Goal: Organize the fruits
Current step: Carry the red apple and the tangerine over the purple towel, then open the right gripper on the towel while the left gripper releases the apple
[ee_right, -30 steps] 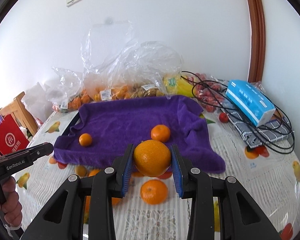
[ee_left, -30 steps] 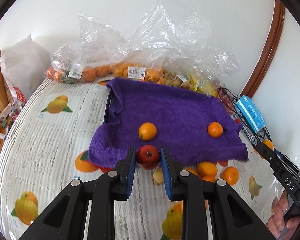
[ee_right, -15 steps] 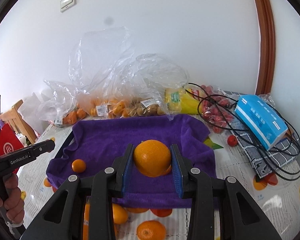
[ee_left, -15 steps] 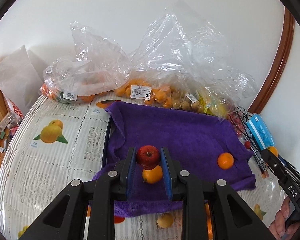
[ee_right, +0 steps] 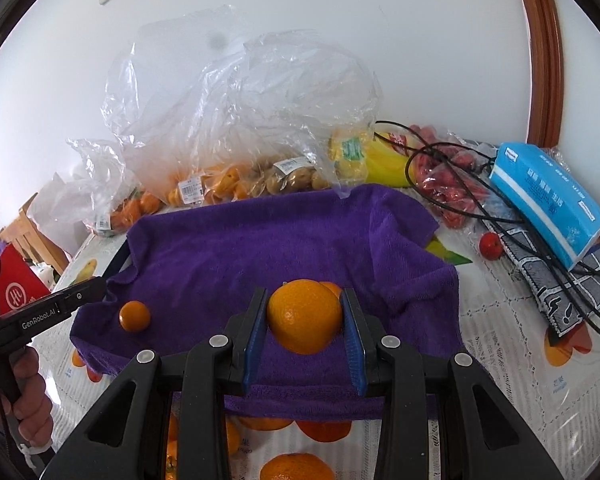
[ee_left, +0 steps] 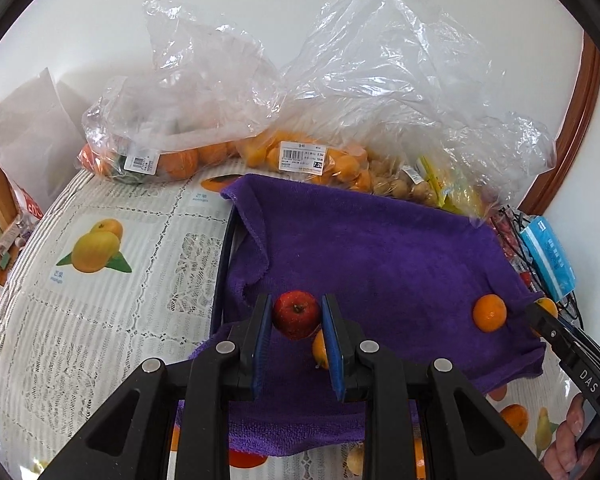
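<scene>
The left gripper [ee_left: 296, 316] clamps a red apple [ee_left: 295, 314] above the purple towel [ee_left: 380, 248]. The right gripper [ee_right: 304, 316] grips a large orange [ee_right: 304, 315] over that towel, where a small mandarin [ee_right: 134, 316] lies.

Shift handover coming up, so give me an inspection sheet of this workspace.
Surface: table with fruit-print cloth; purple towel spread on it.
Job's things: apple in left claw; orange in right claw; two mandarins loose on towel.
Clutter: fruit bags, tissue box, small tomato.
Claws: both shut on fruit, over towel.
Cables: black cable looped near tissue box.
Surroundings: white wall, wooden frame.
</scene>
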A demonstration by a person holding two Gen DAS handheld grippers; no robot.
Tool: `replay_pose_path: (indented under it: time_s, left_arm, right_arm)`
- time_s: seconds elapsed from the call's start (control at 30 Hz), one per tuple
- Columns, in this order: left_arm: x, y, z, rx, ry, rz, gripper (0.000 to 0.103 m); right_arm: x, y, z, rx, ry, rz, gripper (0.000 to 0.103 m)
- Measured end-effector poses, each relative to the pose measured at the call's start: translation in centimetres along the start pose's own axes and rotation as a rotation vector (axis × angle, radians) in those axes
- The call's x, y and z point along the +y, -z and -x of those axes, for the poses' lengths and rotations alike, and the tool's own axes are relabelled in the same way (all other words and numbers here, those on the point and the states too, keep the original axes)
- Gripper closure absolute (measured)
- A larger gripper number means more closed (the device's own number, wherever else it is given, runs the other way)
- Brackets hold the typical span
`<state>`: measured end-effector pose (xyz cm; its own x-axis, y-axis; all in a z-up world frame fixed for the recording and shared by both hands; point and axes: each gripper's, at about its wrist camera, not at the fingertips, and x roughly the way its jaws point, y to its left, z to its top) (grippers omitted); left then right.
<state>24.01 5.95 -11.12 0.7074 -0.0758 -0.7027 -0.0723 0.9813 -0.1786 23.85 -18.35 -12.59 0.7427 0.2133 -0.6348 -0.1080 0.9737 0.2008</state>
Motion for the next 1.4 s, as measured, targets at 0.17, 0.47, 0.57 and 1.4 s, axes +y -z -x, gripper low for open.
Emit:
replay_pose_path:
  time_s: [0.17, 0.47, 0.57, 1.4]
  left_arm:
    - [0.1, 0.3, -0.6, 0.020, 0.008, 0.005, 0.079]
    - [0.0, 0.5, -0.9, 0.033, 0.001, -0.003, 0.079]
    - [-0.1, 0.6, -1.1, 0.040, -0.003, -0.002, 0.079]
    - [-0.2, 0.9, -2.0, 0.083, -0.036, 0.005, 0.079]
  right_arm:
    - [0.3, 0.5, -0.9, 0.029, -0.007, 0.028, 0.067]
    - [0.9, 1.3, -1.9, 0.061, -0.015, 0.059, 0.067]
    - [1.0, 1.5, -2.2, 0.077, -0.011, 0.063, 0.067]
    - [1.1, 1.6, -2.1, 0.064, -0.039, 0.071, 0.066]
